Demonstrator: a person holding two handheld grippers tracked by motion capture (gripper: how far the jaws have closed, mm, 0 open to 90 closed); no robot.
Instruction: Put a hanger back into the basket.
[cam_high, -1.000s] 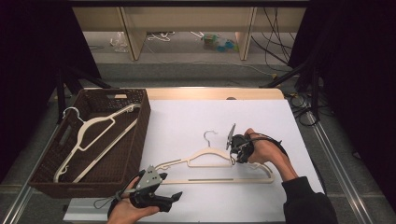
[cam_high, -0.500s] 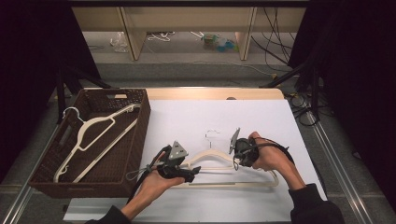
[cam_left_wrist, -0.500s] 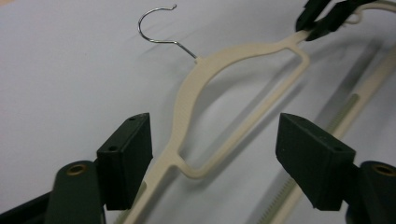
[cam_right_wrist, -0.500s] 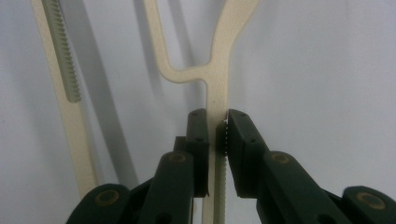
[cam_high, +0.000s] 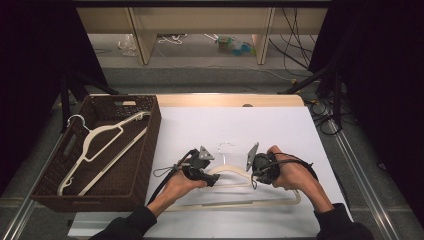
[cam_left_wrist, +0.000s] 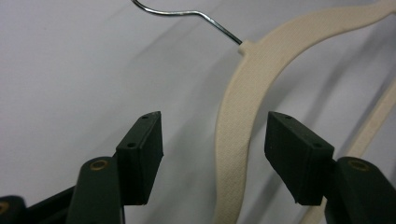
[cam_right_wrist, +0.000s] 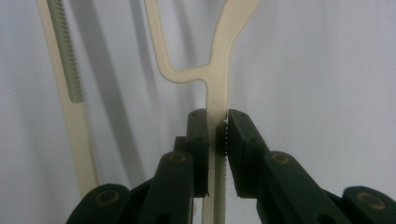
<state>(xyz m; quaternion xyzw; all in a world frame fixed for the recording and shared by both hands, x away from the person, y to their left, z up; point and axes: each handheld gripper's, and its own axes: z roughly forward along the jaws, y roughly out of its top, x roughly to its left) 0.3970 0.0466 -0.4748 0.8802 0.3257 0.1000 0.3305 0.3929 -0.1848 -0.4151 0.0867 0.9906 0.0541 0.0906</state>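
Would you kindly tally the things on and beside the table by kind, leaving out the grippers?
Cream hangers: 2, one on the white table and one in the basket
Brown wicker basket: 1
Total: 3

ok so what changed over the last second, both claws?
The left claw came in from the table's near edge to the cream hanger on the white table. Its jaws have just been closing and now straddle the hanger's shoulder, with gaps on both sides, so no grip yet. The right claw stayed clamped on the hanger's other arm. The second hanger in the brown basket hasn't moved.
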